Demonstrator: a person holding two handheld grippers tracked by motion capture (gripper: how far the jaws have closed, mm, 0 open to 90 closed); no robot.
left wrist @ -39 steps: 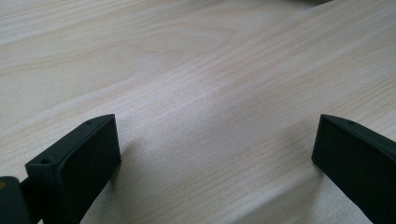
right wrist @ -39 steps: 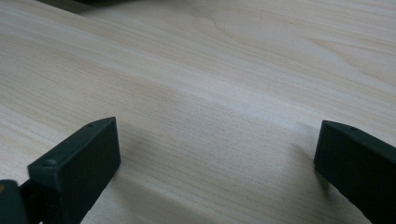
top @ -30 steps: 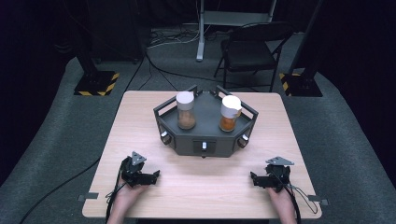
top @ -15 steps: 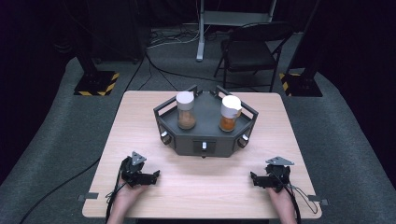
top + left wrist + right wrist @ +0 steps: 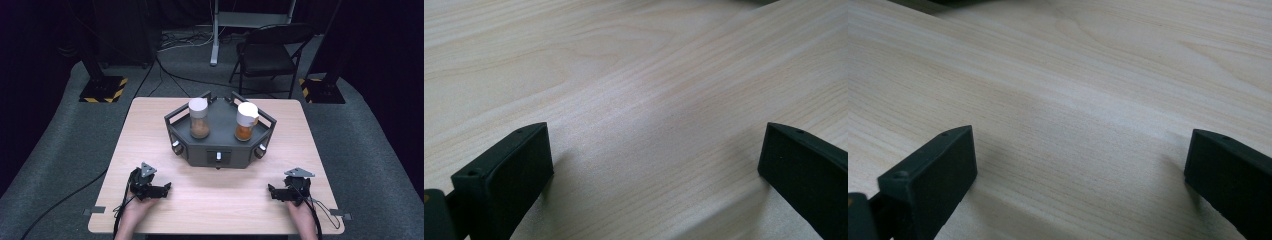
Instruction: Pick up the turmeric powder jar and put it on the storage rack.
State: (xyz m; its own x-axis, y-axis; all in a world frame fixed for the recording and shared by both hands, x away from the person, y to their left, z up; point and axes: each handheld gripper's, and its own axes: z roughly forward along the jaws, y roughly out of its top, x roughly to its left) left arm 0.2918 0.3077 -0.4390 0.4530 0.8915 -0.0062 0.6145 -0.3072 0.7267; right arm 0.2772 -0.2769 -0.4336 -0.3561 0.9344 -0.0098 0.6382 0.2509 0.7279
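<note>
The left gripper [image 5: 161, 189] rests on the near left part of the pale wood-grain table [image 5: 150, 130], held by a hand [image 5: 134, 212] that comes in from the bottom edge, and a grey three-cornered plate sits on its top. In the left gripper view its two black jaws stand wide apart with bare wood between them, low over the table surface [image 5: 634, 100]. Toward the middle of the table, well apart from both grippers, stands a dark grey many-sided tray with a low railed rim and knobs on its front face [image 5: 218, 155]. On the left side of the tray stands an upright clear jar with a white lid and brown contents [image 5: 198, 118]; to its right stands a second clear jar with a white lid and orange-brown contents [image 5: 246, 121], and the two are apart. The right gripper [image 5: 272, 192] lies on the near right part of the table, held by the other hand [image 5: 303, 214]. In the right gripper view its jaws are likewise spread wide over bare wood [image 5: 1073, 110] with nothing between them. Beyond the table a black folding chair [image 5: 272, 52] stands on the grey floor.
</note>
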